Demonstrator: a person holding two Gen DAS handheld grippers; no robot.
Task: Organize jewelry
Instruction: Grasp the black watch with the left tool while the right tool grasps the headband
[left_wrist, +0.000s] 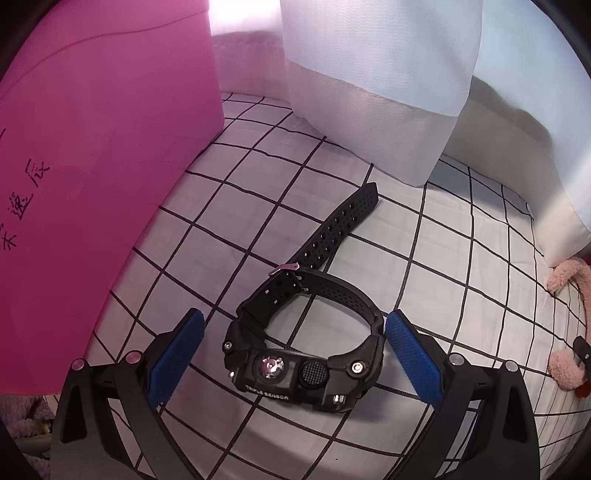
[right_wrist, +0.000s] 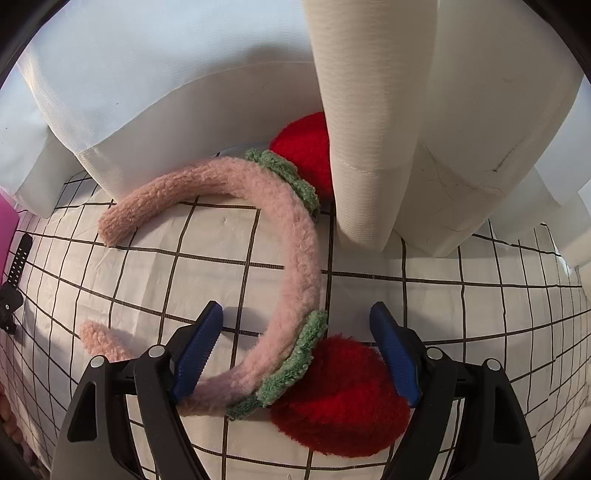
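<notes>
A black digital watch (left_wrist: 303, 365) with a perforated strap lies on the checked cloth (left_wrist: 461, 295). My left gripper (left_wrist: 295, 325) is open, its blue pads on either side of the watch case, not touching it. A fluffy pink headband (right_wrist: 295, 258) with two red pompoms, one near (right_wrist: 340, 395) and one far (right_wrist: 306, 151), lies on the cloth in the right wrist view. My right gripper (right_wrist: 297, 314) is open around the headband beside the near pompom. The watch strap also shows at the left edge of the right wrist view (right_wrist: 18, 258).
A pink box (left_wrist: 92, 166) with handwriting stands close on the left. Pale curtains (left_wrist: 388, 92) hang onto the cloth at the back, and in the right wrist view (right_wrist: 388, 129) they cover part of the far pompom. A headband end (left_wrist: 565, 277) shows at right.
</notes>
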